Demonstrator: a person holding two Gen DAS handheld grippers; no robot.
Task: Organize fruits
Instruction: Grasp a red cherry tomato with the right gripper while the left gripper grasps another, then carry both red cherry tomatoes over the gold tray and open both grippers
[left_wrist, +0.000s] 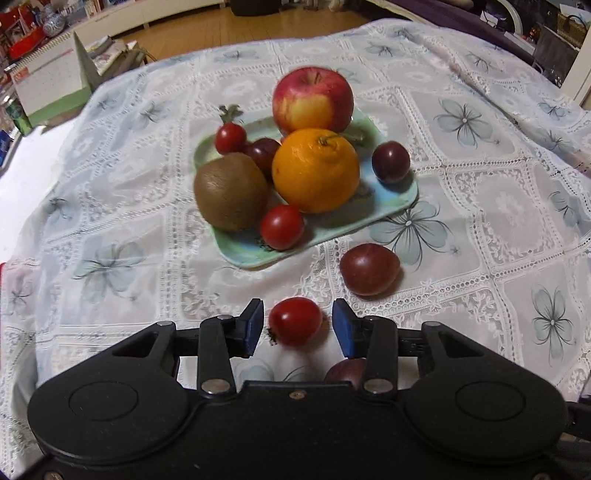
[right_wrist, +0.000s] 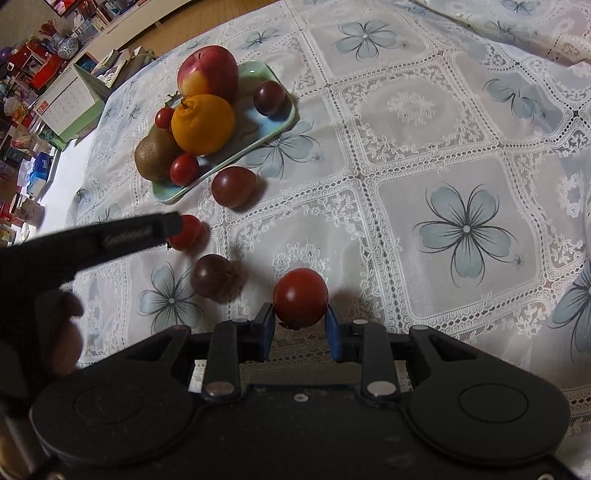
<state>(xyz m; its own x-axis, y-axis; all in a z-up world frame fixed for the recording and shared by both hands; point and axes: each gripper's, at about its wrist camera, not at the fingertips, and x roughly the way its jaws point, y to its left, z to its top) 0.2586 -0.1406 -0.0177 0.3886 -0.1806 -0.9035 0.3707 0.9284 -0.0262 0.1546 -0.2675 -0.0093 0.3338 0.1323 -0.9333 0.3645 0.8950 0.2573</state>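
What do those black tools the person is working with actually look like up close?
Both look alike. The left gripper and the right gripper each have a matte black plastic body with two round embossed discs, hinged black link arms joined by silver pins, and two short fingers faced with blue pads. One small screw sits mid-body. No cables show.

Warm, fairly dim indoor light falls from above, so the fruits cast soft shadows on the lace cloth (left_wrist: 480, 206) and small white glints sit on the orange (left_wrist: 316, 170) and apple (left_wrist: 312, 99). Both fisheye views bend the cloth's pattern strongly toward the edges. The nearest fruit and the room behind look soft and slightly blurred.
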